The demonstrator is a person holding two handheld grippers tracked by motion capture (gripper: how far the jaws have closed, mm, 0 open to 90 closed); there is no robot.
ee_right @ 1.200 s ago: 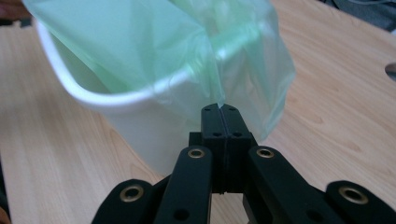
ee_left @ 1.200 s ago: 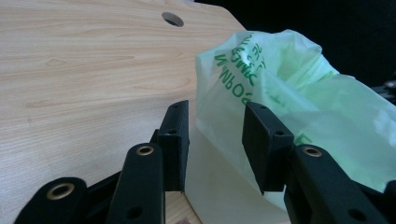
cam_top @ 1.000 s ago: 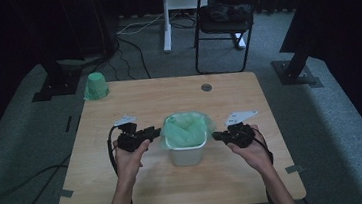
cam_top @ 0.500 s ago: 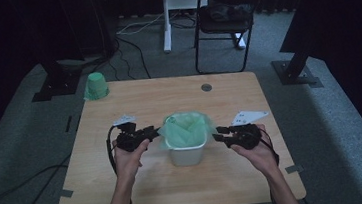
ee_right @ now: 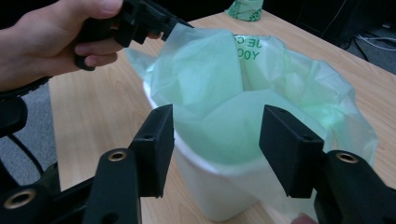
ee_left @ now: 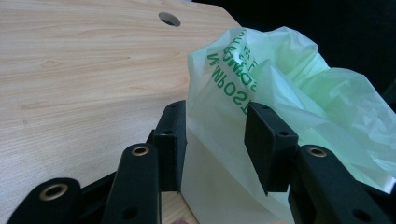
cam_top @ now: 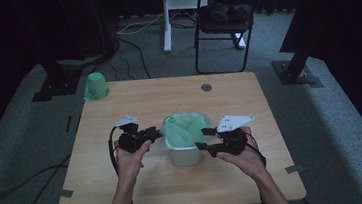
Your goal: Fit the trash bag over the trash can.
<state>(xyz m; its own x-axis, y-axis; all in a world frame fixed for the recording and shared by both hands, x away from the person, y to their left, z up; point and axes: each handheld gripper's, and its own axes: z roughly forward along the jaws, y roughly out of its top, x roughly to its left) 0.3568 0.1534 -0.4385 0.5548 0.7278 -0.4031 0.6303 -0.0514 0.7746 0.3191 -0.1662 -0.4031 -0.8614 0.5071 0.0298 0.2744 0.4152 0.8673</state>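
Observation:
A small white bin (cam_top: 184, 155) stands mid-table, lined with a pale green plastic bag (cam_top: 186, 129) whose top bunches above the rim. My left gripper (cam_top: 154, 133) is at the bin's left side. Its jaws are open, and the bag's printed edge (ee_left: 224, 88) stands between them (ee_left: 217, 116). My right gripper (cam_top: 203, 137) is at the bin's right side, also open. In the right gripper view its jaws (ee_right: 218, 121) straddle the bin's near rim (ee_right: 219, 165) and bag (ee_right: 243, 107) without pinching. The other hand and its gripper (ee_right: 140, 21) touch the bag's far edge.
A green roll of bags (cam_top: 96, 86) stands at the table's far left corner (ee_right: 243, 9). A round cable hole (cam_top: 206, 87) lies near the far edge of the wooden table (cam_top: 142, 186). A black chair (cam_top: 226, 15) and stand legs are beyond the table.
The right gripper has edged left toward the bin's right side and lowered slightly. The left gripper has stayed at the bag's left edge.

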